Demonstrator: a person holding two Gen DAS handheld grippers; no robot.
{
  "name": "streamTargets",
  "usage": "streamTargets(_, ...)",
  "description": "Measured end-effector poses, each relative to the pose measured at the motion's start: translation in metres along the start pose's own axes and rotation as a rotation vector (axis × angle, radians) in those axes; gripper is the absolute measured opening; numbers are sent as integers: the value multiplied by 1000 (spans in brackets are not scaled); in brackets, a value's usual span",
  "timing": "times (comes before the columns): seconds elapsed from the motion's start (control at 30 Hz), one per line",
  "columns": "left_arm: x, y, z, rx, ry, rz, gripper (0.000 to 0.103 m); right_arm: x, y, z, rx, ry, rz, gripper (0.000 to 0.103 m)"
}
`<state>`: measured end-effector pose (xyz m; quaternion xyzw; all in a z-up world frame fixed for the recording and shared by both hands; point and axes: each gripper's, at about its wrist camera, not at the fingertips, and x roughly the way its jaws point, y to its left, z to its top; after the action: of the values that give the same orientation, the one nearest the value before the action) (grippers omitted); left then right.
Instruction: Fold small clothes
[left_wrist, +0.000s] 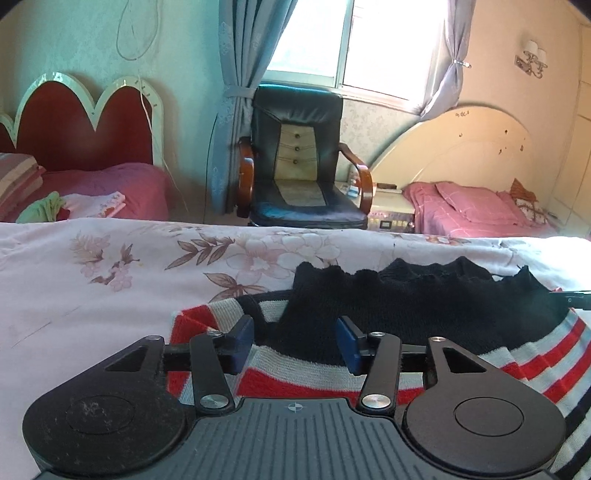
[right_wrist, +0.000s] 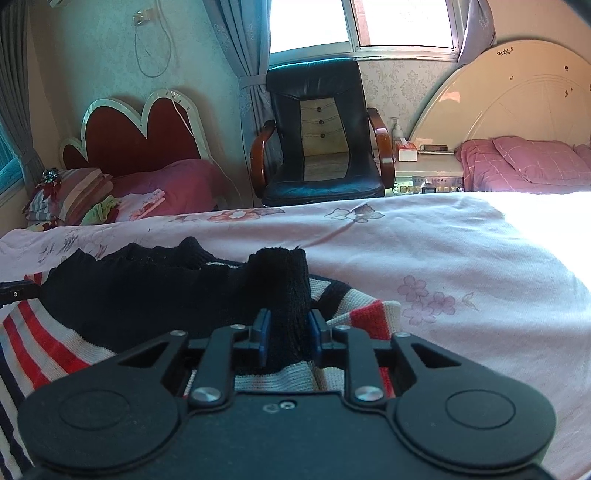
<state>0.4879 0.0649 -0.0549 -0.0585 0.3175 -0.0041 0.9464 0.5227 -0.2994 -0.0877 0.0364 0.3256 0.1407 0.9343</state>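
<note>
A knitted sweater (left_wrist: 406, 306), black with red, white and navy stripes, lies bunched on the pink floral bedsheet (left_wrist: 110, 295). My left gripper (left_wrist: 295, 338) is open over its near edge. A black fold lies between the blue pads, and a strip of striped knit shows beside the left pad (left_wrist: 242, 332). In the right wrist view the sweater (right_wrist: 129, 291) spreads to the left. There my right gripper (right_wrist: 289, 330) is shut on a raised fold of its black knit, and both blue pads press on that fold.
The bedsheet (right_wrist: 443, 258) stretches bare to the right in strong sunlight. Beyond the bed stand a black office chair (left_wrist: 295, 155) and a nightstand (right_wrist: 424, 170). A far bed with folded clothes (left_wrist: 96, 203) is at the left, and another with pink pillows (left_wrist: 472, 206) at the right.
</note>
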Motion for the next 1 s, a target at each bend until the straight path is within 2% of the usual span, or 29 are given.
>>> streamTargets(0.13, 28, 9, 5, -27, 144, -63, 49, 4, 2, 3, -14, 10, -4, 24)
streamTargets(0.2, 33, 13, 7, -41, 161, -79, 49, 8, 2, 4, -24, 26, -4, 25)
streamTargets(0.23, 34, 14, 7, -38, 163, -75, 39, 10, 3, 4, -31, 32, -3, 25)
streamTargets(0.27, 32, 13, 6, -16, 153, -55, 16, 11, 4, 4, -40, 36, -5, 24)
streamTargets(0.3, 29, 15, 4, -19, 140, -71, 5, 12, 6, 4, -55, 40, -9, 20)
streamTargets(0.33, 26, 17, 2, -38, 126, -75, 5, 13, 8, 4, -73, 41, -10, 11)
streamTargets(0.37, 22, 17, -1, -36, 110, -72, 5, 13, 10, 5, -89, 37, -10, 7)
streamTargets(0.5, -2, 12, -9, -27, -14, -42, 5, -2, 20, 6, -129, -65, -35, 6)
streamTargets(0.53, -12, 12, -11, -32, -65, -15, 5, -7, 21, 7, -131, -99, -41, 6)
streamTargets(0.6, -21, 16, -18, -65, -109, 19, 5, -12, 20, 9, -127, -140, -52, 6)
streamTargets(0.63, -22, 20, -22, -83, -115, 34, 5, -11, 19, 10, -126, -140, -61, 5)
streamTargets(0.7, -12, 23, -28, -101, -43, 50, 5, 2, 14, 9, -116, -94, -81, 5)
streamTargets(0.8, -5, 26, -27, -104, -21, 49, 5, 20, 10, 2, -110, -21, -86, 5)
streamTargets(1.0, 0, 25, -28, -86, -8, 42, 5, 22, 15, -3, -123, -15, -100, 6)
